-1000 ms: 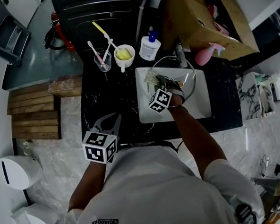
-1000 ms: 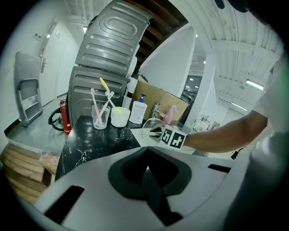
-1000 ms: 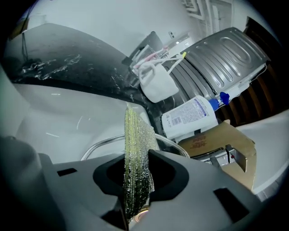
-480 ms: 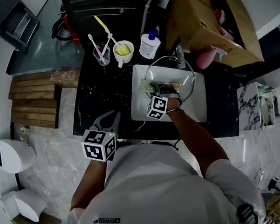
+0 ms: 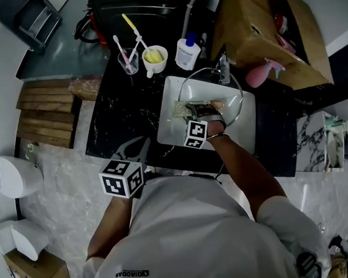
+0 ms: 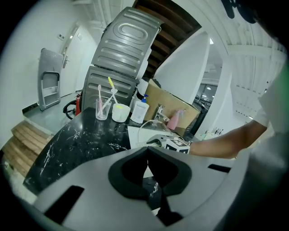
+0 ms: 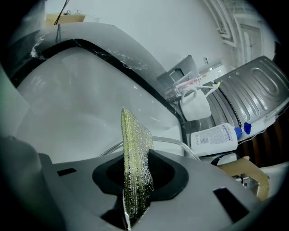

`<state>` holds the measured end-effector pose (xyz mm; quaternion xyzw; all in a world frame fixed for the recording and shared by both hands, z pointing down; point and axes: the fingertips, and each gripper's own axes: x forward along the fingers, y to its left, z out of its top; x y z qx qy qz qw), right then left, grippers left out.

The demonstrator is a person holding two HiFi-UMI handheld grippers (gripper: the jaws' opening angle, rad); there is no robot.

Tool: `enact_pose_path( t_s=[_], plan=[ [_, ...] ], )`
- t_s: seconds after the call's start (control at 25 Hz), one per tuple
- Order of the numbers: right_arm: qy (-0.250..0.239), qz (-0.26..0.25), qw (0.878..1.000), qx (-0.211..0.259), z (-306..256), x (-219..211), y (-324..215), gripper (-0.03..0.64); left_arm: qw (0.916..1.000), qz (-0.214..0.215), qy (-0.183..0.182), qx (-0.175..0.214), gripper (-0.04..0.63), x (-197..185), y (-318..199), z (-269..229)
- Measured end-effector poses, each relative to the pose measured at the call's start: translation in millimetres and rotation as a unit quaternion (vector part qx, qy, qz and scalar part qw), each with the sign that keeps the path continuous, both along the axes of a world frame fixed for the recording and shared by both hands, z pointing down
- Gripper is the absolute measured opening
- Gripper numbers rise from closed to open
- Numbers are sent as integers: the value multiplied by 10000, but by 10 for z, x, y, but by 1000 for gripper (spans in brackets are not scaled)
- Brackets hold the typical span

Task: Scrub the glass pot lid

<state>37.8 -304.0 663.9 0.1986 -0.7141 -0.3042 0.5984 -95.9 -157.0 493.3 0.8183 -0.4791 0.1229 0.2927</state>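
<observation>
My right gripper (image 5: 194,112) is down in the white sink (image 5: 247,131), its 2 jaws clamped on a sponge (image 7: 134,167). The sponge stands on edge between the jaws, silvery and yellow-green, and pokes out past their tips. The lid (image 5: 233,105) lies in the sink, close under the tap (image 5: 224,68); its clear rim curves round the front of this gripper, and in the right gripper view that rim (image 7: 168,141) shows just behind the sponge. I cannot tell whether the sponge is touching the glass.

My left gripper (image 6: 147,159) is held over the near edge of the black counter (image 5: 119,115), well apart from the sink, with its 2 jaws pressed together and nothing between them.

At the back of the counter stand a cup (image 5: 128,63) with toothbrushes, a white mug (image 5: 154,57) and a soap bottle (image 5: 187,52). A pink spray bottle (image 5: 258,74) sits right of the tap, beside a cardboard box (image 5: 261,24).
</observation>
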Motion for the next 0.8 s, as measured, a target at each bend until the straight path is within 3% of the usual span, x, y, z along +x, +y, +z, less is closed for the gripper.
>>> enact_pose_path(
  t_s=[0.8],
  plan=[
    [519, -1291, 9900, -232, 198, 329, 425, 114, 9980, -624, -28, 112, 15, 505, 349, -28]
  ],
)
